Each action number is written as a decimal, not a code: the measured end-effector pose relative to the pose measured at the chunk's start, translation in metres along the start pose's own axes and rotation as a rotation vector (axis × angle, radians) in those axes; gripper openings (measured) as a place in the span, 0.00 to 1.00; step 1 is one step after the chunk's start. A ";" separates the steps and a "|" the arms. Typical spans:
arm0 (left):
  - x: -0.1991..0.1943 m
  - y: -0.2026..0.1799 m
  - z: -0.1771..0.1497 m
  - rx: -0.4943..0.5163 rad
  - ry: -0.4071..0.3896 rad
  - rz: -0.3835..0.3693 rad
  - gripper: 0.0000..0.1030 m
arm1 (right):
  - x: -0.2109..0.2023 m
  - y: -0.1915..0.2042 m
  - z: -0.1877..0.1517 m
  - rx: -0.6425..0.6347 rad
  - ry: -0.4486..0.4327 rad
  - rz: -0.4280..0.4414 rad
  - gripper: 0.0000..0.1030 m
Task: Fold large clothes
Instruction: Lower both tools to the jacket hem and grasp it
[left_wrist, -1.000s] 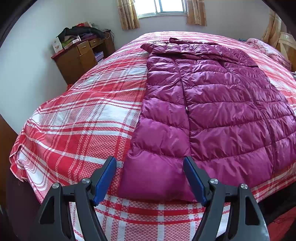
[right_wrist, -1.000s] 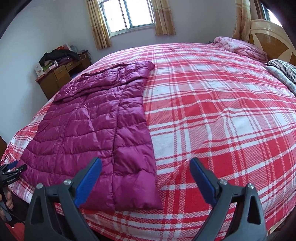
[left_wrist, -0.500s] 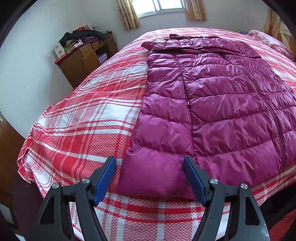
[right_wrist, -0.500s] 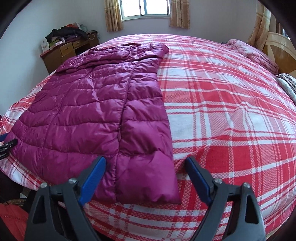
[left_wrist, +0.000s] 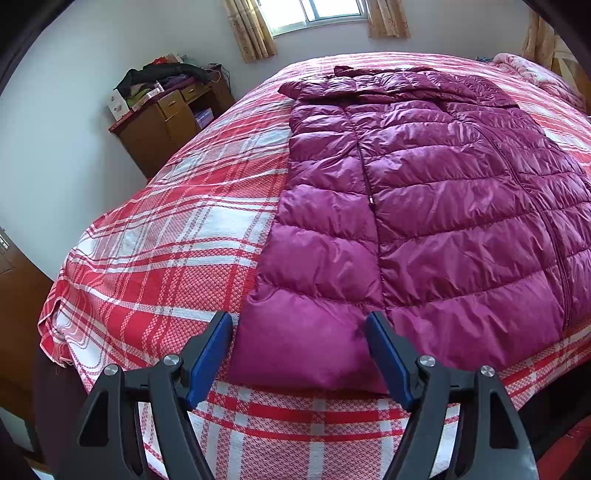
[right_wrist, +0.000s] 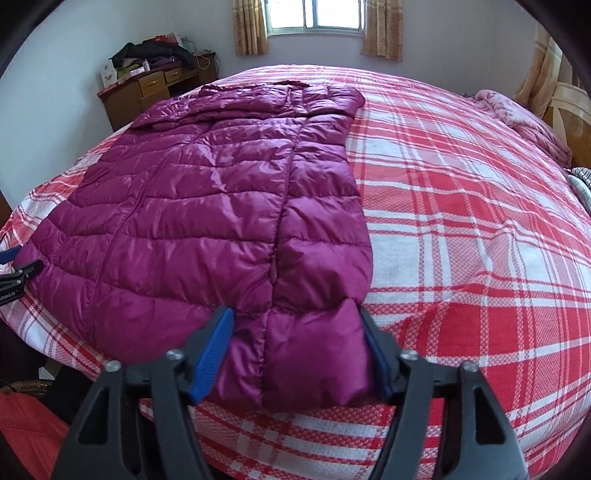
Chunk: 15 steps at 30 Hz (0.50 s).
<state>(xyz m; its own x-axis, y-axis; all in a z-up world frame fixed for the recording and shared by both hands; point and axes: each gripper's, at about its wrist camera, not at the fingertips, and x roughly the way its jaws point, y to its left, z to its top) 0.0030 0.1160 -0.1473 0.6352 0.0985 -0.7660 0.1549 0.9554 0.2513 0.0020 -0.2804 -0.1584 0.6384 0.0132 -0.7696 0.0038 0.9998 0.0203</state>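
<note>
A magenta quilted down jacket (left_wrist: 424, 206) lies flat on a red and white plaid bed (left_wrist: 177, 243), hem toward me, hood far. My left gripper (left_wrist: 299, 332) is open, its blue pads straddling the jacket's near left hem corner. In the right wrist view the jacket (right_wrist: 207, 206) fills the left half of the bed (right_wrist: 461, 240). My right gripper (right_wrist: 295, 328) is open, its fingers either side of the near right hem corner, which sits between the jaws. The left gripper (right_wrist: 14, 269) shows at the left edge of that view.
A wooden dresser (left_wrist: 166, 122) piled with clothes stands against the far left wall. A window with curtains (right_wrist: 314, 22) is at the back. A pink blanket (right_wrist: 517, 118) and a wooden headboard (right_wrist: 569, 110) lie at the right. A red item (right_wrist: 26, 435) is on the floor.
Both grippers moved forward to the hem. The right gripper swung left and now has the right hem corner between its open fingers; the left gripper's view shifted only slightly.
</note>
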 end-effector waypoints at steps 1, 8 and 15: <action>-0.001 0.000 0.000 -0.002 -0.001 -0.006 0.73 | 0.000 0.001 0.000 -0.006 0.002 0.004 0.39; -0.006 0.026 0.004 -0.109 -0.002 -0.203 0.17 | -0.011 0.000 0.005 0.040 -0.033 0.072 0.17; -0.003 0.057 -0.001 -0.227 0.023 -0.356 0.18 | -0.014 -0.003 0.009 0.064 -0.043 0.085 0.16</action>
<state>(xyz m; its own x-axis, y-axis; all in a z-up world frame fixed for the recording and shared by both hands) 0.0091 0.1706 -0.1311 0.5544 -0.2450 -0.7954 0.1894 0.9678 -0.1660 0.0003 -0.2841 -0.1416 0.6710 0.0963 -0.7351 -0.0039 0.9920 0.1264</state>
